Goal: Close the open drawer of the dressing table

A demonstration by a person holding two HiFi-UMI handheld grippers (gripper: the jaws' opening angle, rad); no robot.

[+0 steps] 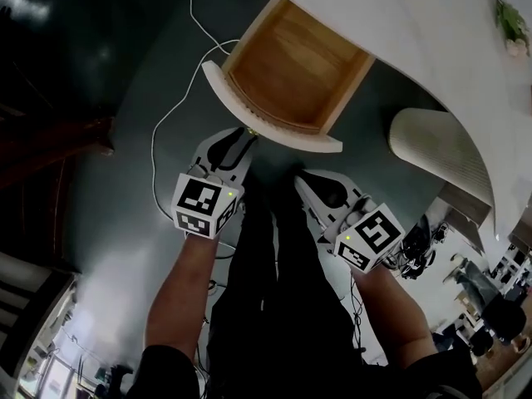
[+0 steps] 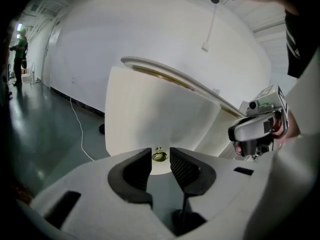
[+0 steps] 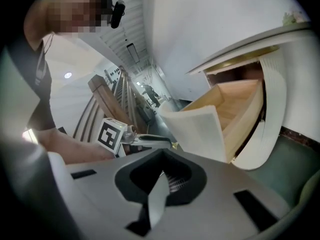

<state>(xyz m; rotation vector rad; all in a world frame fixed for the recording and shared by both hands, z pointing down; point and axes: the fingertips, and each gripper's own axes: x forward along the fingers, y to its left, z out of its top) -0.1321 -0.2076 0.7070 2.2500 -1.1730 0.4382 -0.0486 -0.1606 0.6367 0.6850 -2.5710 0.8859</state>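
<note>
The drawer (image 1: 293,66) of the white dressing table (image 1: 416,32) stands pulled out, its wooden inside bare. Its curved white front panel (image 1: 287,133) faces me and carries a small brass knob (image 2: 159,156). My left gripper (image 1: 247,134) is at the middle of that panel. In the left gripper view it (image 2: 160,160) is open, with the knob just beyond the gap between its tips and not gripped. My right gripper (image 1: 304,176) hangs lower right of the panel, apart from it. Its tips (image 3: 162,154) meet with nothing in them. The drawer (image 3: 235,111) lies ahead and to its right.
A white cable (image 1: 156,152) loops over the dark floor left of the drawer. A ribbed white rounded piece (image 1: 436,152) stands to the right under the tabletop. A small plant (image 1: 511,23) sits on the table. Dark wooden furniture (image 1: 58,152) is at the left.
</note>
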